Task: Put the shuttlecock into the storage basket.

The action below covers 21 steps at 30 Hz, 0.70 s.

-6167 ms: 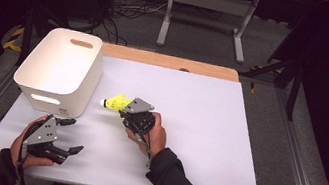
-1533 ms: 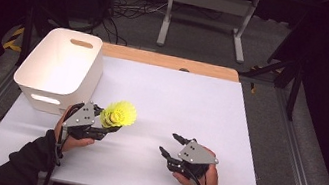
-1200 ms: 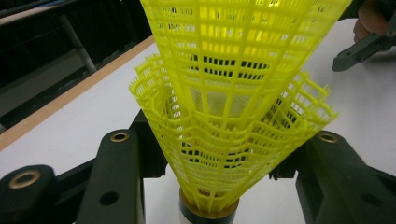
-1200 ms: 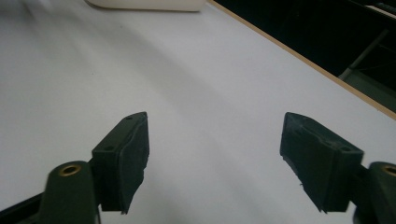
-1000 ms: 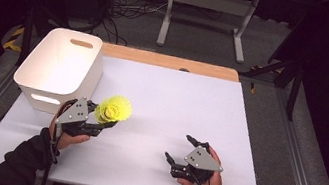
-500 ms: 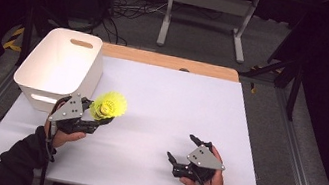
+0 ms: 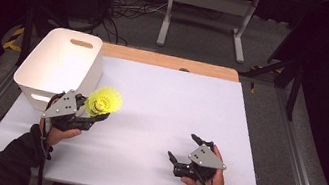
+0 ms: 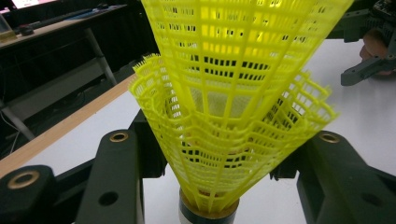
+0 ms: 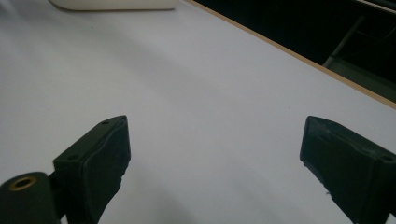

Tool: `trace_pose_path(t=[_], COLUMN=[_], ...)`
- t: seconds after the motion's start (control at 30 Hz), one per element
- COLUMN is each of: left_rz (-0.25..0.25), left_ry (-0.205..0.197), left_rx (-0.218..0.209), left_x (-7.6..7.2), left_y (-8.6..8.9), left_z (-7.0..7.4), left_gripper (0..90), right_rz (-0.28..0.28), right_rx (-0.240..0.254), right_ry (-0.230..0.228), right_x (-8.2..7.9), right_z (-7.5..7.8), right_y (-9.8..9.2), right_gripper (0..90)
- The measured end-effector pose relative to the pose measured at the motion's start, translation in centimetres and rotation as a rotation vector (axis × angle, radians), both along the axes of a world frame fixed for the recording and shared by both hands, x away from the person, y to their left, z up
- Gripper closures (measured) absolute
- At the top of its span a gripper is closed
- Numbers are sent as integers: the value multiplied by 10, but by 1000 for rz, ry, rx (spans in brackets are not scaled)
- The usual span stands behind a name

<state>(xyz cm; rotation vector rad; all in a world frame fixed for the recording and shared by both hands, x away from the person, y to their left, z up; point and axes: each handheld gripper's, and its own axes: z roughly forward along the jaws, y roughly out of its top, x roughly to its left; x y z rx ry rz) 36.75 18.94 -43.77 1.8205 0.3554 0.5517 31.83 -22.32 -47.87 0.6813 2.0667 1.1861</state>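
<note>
Yellow plastic mesh shuttlecocks (image 7: 103, 101), nested, sit clamped in left gripper (image 7: 90, 116) w/ white plastic bin (image 7: 57, 67) just beyond at far left, now closer than before, so drop looks next; right gripper (image 7: 184, 149), jaws just opened, empty over white surface (image 7: 166, 103).

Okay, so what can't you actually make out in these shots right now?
- High view: floor of the white plastic bin, hidden by its near wall.
- Left gripper view: left claw pads, covered by the yellow mesh shuttlecocks; the top skirt is cut off by the frame.
- Right gripper view: bin cropped at the top edge.
</note>
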Motion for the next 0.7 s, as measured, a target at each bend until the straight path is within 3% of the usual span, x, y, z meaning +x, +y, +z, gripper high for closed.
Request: trace_pose_path(t=[0.7], left_rz=[40], left_ry=[-7], left_rx=[-39], left_x=[-1], left_y=[23], left_z=[11], left_gripper=[499], right_rz=[8], right_rx=[-25], right_ry=[14], right_x=[1], right_z=[-3], right_y=[4], right_gripper=[82])
